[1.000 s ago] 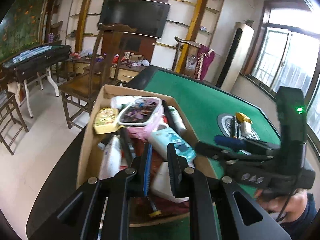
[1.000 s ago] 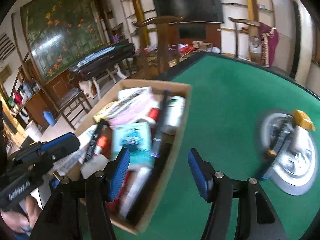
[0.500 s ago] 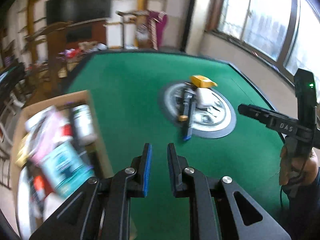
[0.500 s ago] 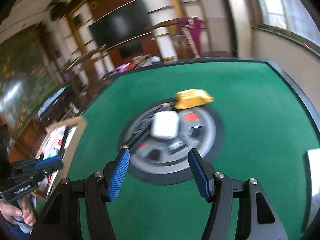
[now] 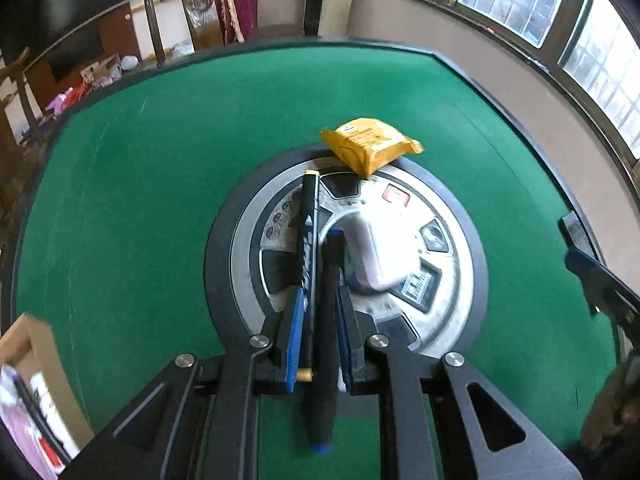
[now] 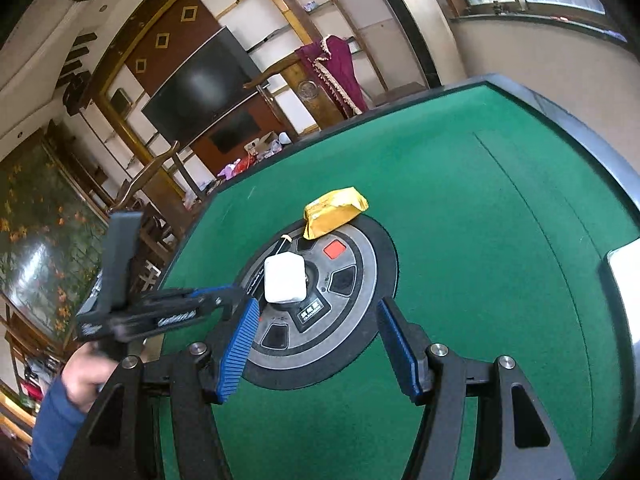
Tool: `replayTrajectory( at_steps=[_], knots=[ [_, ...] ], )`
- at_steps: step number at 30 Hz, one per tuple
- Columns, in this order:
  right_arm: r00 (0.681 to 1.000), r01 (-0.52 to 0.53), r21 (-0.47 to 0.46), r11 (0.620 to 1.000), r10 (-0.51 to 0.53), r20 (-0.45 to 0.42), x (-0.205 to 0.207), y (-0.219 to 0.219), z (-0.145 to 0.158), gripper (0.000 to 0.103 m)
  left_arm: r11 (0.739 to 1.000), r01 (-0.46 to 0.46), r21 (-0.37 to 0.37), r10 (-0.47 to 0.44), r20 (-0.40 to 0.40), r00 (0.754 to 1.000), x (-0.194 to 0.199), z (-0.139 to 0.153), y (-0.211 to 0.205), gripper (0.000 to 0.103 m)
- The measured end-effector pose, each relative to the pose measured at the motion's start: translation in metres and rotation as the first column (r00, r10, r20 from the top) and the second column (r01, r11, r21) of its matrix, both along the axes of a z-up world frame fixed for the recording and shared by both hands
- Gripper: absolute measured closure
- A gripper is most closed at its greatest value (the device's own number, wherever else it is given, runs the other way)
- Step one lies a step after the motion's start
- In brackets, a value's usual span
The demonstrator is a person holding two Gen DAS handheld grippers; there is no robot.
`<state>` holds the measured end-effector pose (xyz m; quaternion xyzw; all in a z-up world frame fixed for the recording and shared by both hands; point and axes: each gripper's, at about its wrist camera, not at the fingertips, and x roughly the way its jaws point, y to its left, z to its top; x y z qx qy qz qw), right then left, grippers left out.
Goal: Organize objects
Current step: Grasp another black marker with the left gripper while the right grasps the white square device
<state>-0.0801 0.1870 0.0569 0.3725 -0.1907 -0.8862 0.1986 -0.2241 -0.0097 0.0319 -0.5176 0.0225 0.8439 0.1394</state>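
My left gripper point(image 5: 320, 292) is shut and hangs over the round grey centre panel point(image 5: 440, 280) of the green table. Through its narrow gap show a black pen with orange ends point(image 5: 308, 236) and a black marker with a blue cap point(image 5: 329, 344), both lying on the panel. Beside them sit a white box point(image 5: 368, 252) and, at the panel's far rim, a yellow packet point(image 5: 370, 144). My right gripper point(image 6: 316, 344) stands open and empty over the panel's near edge, with the white box point(image 6: 284, 278) and yellow packet point(image 6: 334, 212) ahead. The left gripper point(image 6: 224, 300) reaches in from the left.
A cardboard box point(image 5: 24, 344) full of items sits at the table's left edge. A white object point(image 6: 624, 276) lies at the right edge. Wooden chairs point(image 6: 152, 176) stand beyond the far rim. A hand in a blue sleeve point(image 6: 80, 376) holds the left gripper.
Both grippers swung away from the cardboard box to the round centre panel. The left one now hangs over the two pens. The jaws of neither have changed.
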Motion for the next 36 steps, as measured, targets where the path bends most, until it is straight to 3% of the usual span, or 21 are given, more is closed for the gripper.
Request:
replayTrajectory(
  at_steps=[8,11,13,19,24,27,31,36],
  knots=[
    [1.0,-0.001,0.006,1.0,0.001,0.0,0.0,-0.002,-0.003,0.037,0.999,-0.018,-0.038,0.018,-0.001,1.0,-0.03,-0.013,0.009,0.088],
    [1.0,-0.001,0.02,1.0,0.001,0.003,-0.001,-0.003,-0.005,0.037,0.995,-0.053,-0.087,0.054,0.008,0.998,-0.035,-0.026,0.007,0.087],
    [1.0,-0.002,0.027,1.0,0.002,0.003,-0.001,-0.004,-0.005,0.037,0.994,-0.086,-0.061,0.086,-0.014,0.996,-0.031,-0.024,0.0,0.089],
    [1.0,-0.008,0.087,0.996,0.009,-0.012,0.0,-0.016,-0.008,0.036,0.97,-0.244,-0.016,0.244,-0.023,0.97,0.036,-0.017,-0.041,0.089],
    [1.0,-0.029,0.153,0.988,0.027,0.01,-0.008,-0.041,-0.016,0.035,0.957,-0.289,0.016,0.289,-0.086,0.953,0.112,-0.013,-0.056,0.089],
    [0.999,-0.039,0.176,0.984,0.036,0.02,-0.018,-0.059,-0.018,0.035,0.956,-0.295,0.007,0.293,-0.123,0.948,0.124,-0.011,-0.055,0.089],
    [0.999,-0.034,0.277,0.96,0.027,0.028,-0.041,-0.092,-0.021,0.035,0.959,-0.276,-0.059,0.262,-0.172,0.95,0.13,-0.018,-0.052,0.089],
    [0.999,-0.01,0.347,0.938,-0.008,0.05,-0.067,-0.113,-0.032,0.035,0.962,-0.27,-0.049,0.257,-0.18,0.949,0.13,-0.02,-0.055,0.089]
  ],
)
